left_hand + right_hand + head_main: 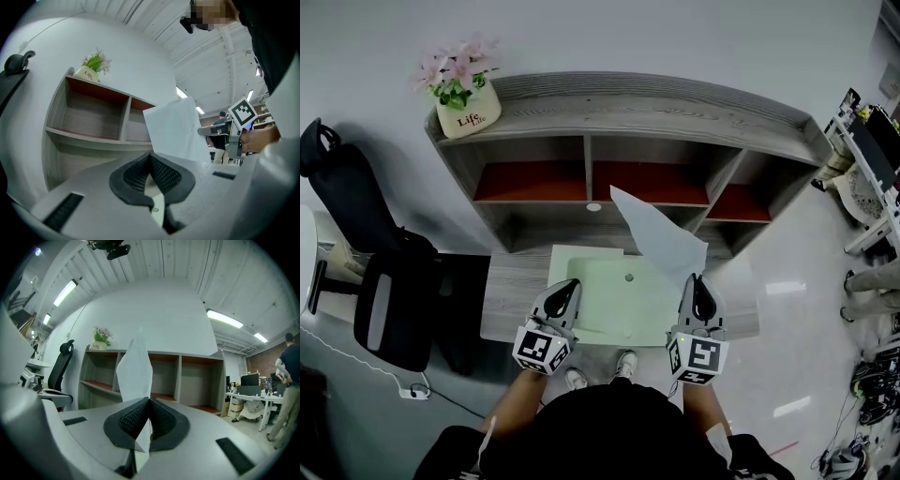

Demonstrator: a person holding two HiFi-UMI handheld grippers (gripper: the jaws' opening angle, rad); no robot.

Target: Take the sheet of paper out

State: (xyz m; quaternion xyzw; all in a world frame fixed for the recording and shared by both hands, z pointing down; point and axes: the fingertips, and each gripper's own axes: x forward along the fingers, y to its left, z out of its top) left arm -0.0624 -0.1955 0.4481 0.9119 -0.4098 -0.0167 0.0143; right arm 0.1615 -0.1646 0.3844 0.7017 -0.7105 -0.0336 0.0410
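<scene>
**One corner pinched, the sheet standing clear of the bench**

Two claws are sitting level just in front of the person. The right claw (698, 279) is clenching the lower corner of the sheet of paper (661, 234), its dark pads pressing together on the edge. The left claw (566, 285) is resting shut and empty, pads meeting at their tips, above the pale green pad (609, 305) that is lying on the bench (511, 305).

From the pinched corner the sheet is rising up and away to the left. It is hanging in the air over the pad's far edge, in front of the shelf unit (675, 112). As far as I can tell it is touching neither. Farther back, a flower pot (467, 108) is standing on the shelf top.

The sheet is looking thin, light and limp, curling a little under its own weight. It is likely to flop, crease or slip, and a sharp tug could tear the corner. A deeper bite along the edge would probably hold it more steadily, as would a second pinch from the left claw on the near edge.
</scene>
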